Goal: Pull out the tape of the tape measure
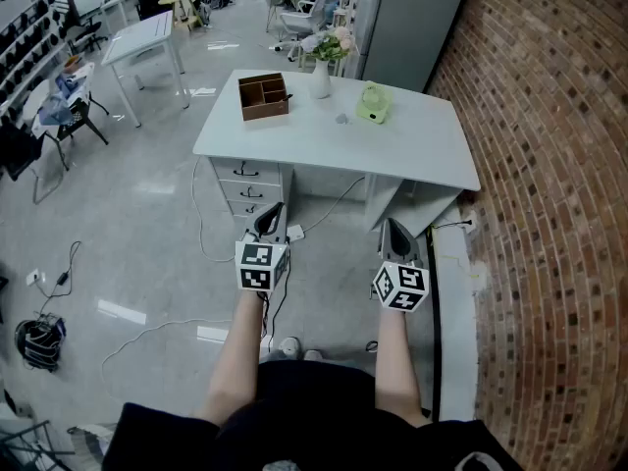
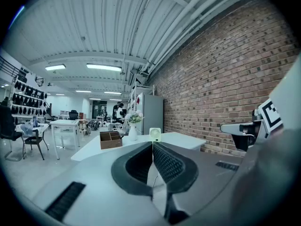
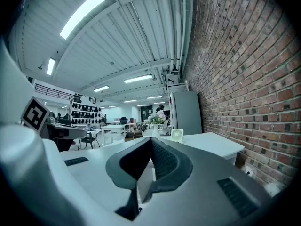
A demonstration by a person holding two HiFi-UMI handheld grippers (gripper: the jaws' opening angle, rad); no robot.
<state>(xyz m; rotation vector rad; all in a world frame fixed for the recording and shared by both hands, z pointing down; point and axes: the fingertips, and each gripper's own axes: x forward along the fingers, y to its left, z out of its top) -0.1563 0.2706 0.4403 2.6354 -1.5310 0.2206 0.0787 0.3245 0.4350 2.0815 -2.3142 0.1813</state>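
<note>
Pale green and well out of reach, the tape measure [image 1: 373,104] sits on the white table [image 1: 432,160], toward its far side, to the right of a white vase [image 1: 320,81] holding flowers and further right of a brown wooden box [image 1: 263,97] with open compartments; a small grey item [image 1: 340,119] lies on the tabletop between the vase and the tape measure, a little nearer the person. Both grippers are held out in front of the person, short of the table's near edge and over the grey floor [image 1: 147,234]. Left gripper [image 1: 271,211]: jaws pressed together, ribbed pads meeting at the tip, nothing between them, nose dipped slightly toward the table. Right gripper [image 1: 395,227]: jaws likewise closed tip to tip and empty, held about level. Neither one touches the tape measure, both are well apart from it. From each gripper view it shows as a pale square with a round face, on the tabletop just beyond the closed tips and beside the vase. A drawer unit [image 1: 243,186] stands under the table's left end, and a red brick wall [image 1: 549,165] runs along the right
</note>
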